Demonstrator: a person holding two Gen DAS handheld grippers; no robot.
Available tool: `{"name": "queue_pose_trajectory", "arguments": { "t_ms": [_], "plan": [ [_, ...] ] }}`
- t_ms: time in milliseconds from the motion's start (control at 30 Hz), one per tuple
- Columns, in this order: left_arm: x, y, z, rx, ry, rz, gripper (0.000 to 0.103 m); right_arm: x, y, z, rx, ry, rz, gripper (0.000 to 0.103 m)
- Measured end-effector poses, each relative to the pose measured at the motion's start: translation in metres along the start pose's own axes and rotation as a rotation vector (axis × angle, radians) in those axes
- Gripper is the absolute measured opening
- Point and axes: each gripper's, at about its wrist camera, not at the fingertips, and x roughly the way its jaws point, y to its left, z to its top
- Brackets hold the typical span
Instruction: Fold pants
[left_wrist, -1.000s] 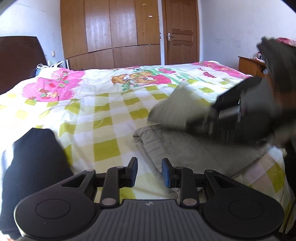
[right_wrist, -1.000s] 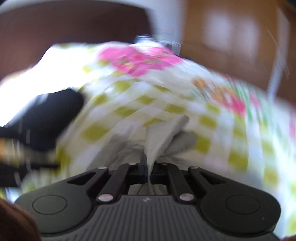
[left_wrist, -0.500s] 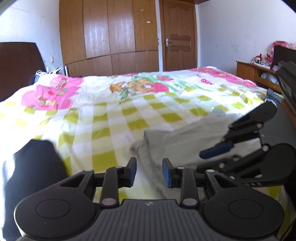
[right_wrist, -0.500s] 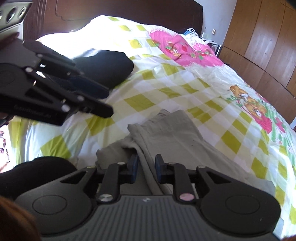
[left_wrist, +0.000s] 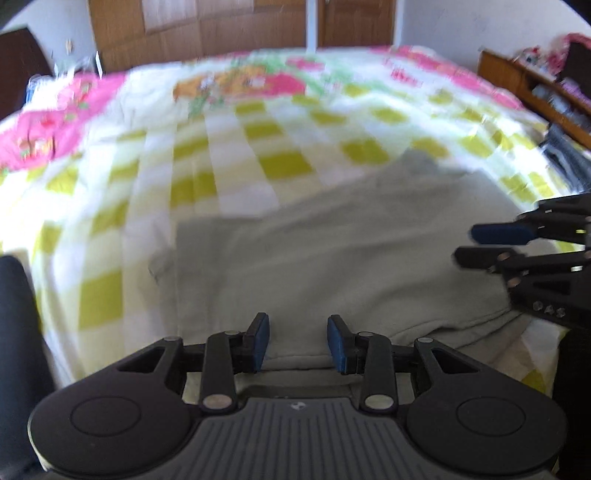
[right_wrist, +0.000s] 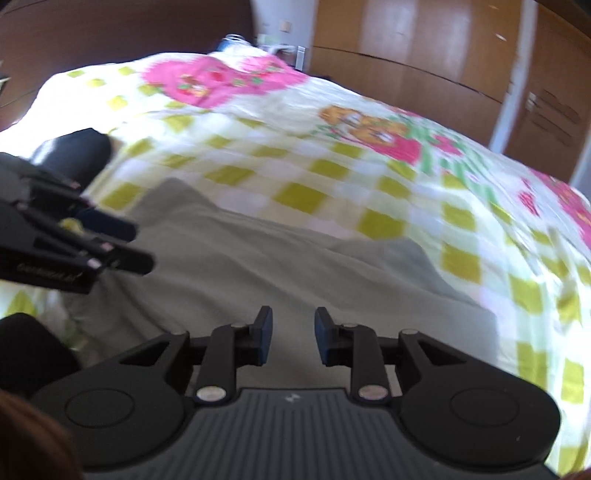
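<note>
Bed: wide, covered by a soft sheet of white and yellow-green checks with pink floral patches and an orange cartoon print; picture blurred.

Left edge: dark rounded fabric bundle on the sheet; dark wooden headboard behind it.

Centre: pale grey-green cotton pants, folded into a broad, flattish, lightly creased slab near the bed's near edge, one hem line running along the front.

Left gripper: black, ribbed body, blue pads; jaws have just been opening and stand partly apart above the pants' near hem, nothing pinched between them.

Right gripper: same make; jaws have just been opening, now partly apart over the grey cloth, holding nothing. In the left wrist view it enters from the right edge, over the pants' right side.

Back: brown wooden wardrobe panels, wooden door, white wall.

Right: low wooden side cabinet carrying blurred clutter.
</note>
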Motion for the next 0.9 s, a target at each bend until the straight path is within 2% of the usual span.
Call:
{"name": "queue_pose_trajectory", "arguments": {
  "t_ms": [67, 300, 633, 900],
  "plan": [
    [0.01, -0.003, -0.004, -0.03, 0.052, 0.01, 0.048, 0.006, -0.013, -0.007, 0.044, 0.042, -0.021, 0.026],
    [0.007, -0.015, -0.008, -0.026, 0.09, 0.078, 0.05, 0.009, -0.034, -0.027, 0.133, 0.094, -0.03, 0.026],
    [0.008, -0.021, -0.01, -0.023, 0.088, 0.121, 0.052, 0.007, -0.045, -0.033, 0.19, 0.125, -0.079, 0.026],
    [0.009, -0.027, -0.011, -0.003, 0.089, 0.161, 0.055, -0.005, -0.06, -0.037, 0.238, 0.117, -0.122, 0.026]
  ]
}}
